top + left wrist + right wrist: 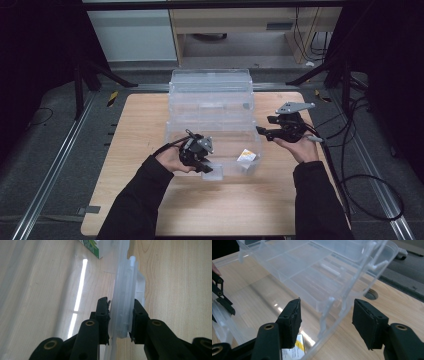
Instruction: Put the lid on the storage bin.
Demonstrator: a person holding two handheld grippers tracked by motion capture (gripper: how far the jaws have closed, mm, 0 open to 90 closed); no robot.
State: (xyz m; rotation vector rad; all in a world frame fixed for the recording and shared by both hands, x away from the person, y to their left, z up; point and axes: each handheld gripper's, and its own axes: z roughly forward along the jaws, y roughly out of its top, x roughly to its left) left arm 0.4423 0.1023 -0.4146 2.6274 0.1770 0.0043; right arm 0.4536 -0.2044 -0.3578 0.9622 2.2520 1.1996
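Left gripper (206, 168) clamped on front handle of clear tiered plastic organiser box (210, 107), centre frame

Right gripper (265, 132), jaws wide apart and empty, straddles the box's right wall; judged mid-opening or closing, next needs right closure to steady it

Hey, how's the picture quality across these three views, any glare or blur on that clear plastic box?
High view: dim, dark surroundings, clear plastic box faint but readable. Left gripper view: bright streak of glare on the plastic, the clamped tab soft and milky. Right gripper view: small glints, box wall fairly sharp, near jaws slightly blurred.
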